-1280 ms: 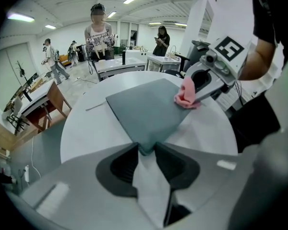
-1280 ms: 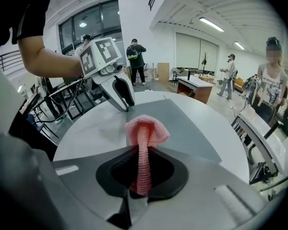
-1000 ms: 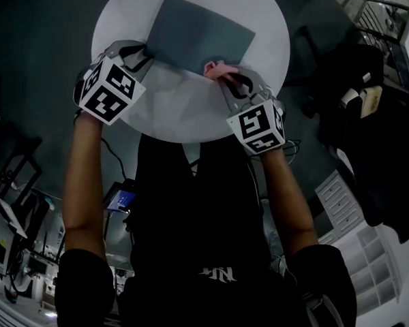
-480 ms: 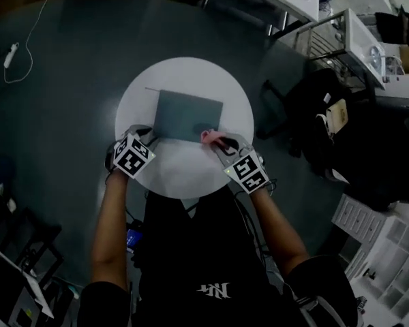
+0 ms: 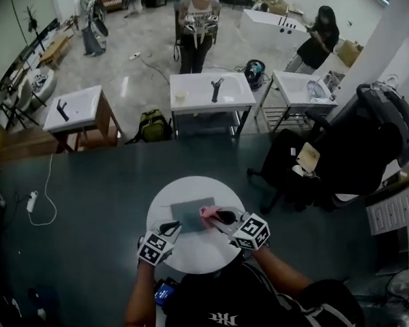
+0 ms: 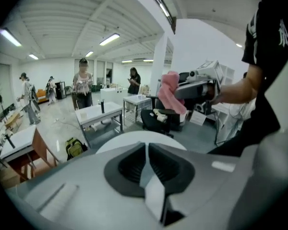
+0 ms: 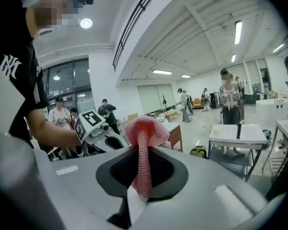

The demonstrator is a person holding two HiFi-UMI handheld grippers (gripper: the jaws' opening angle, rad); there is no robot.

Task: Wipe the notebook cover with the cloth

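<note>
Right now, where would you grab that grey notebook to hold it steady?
Probably the notebook's near left corner, coming from the near side. It lies flat on the round table, so only thin edges can be pinched, and the pink cloth hides its near right corner.

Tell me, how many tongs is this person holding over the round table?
2. The left tongs, at the round table's left side, have just been closing on nothing. The right tongs grip the pink cloth over the notebook. None seem hidden.
</note>
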